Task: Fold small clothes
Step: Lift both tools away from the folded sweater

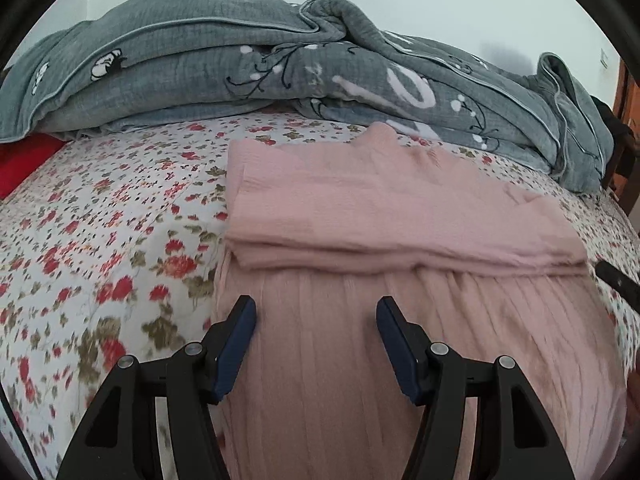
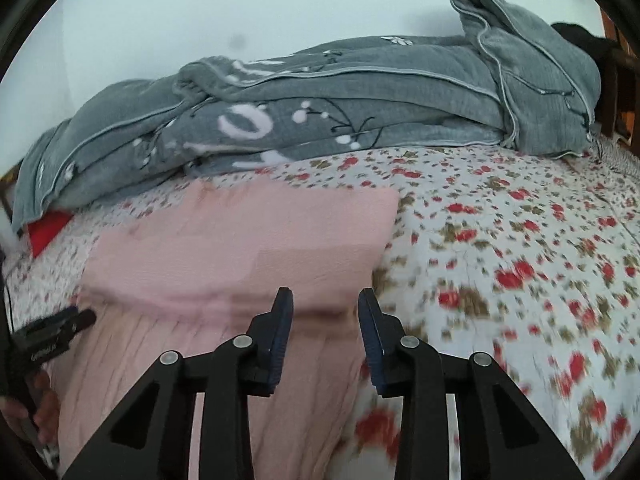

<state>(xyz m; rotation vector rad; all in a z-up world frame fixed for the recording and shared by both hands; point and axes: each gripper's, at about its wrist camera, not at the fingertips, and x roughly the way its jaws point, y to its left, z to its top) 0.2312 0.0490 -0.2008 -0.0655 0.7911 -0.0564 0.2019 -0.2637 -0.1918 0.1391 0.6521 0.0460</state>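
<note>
Though the pink garment (image 1: 400, 216) already lay part-folded on the floral bedsheet (image 1: 100, 240), its pleated lower half remained unfolded; the left gripper (image 1: 316, 308) and right gripper (image 2: 325, 300) hovered spread, holding nothing.

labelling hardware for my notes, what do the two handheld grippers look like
Left gripper and right gripper match: black angular plastic linkage arms with cut-out windows, round silver pivot pins, and flat dark-blue ribbed pads on the fingers. No cables or sleeves show.

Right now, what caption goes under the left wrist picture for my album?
The open left gripper hovers over a half-folded pink garment on a flowery bedsheet.
</note>
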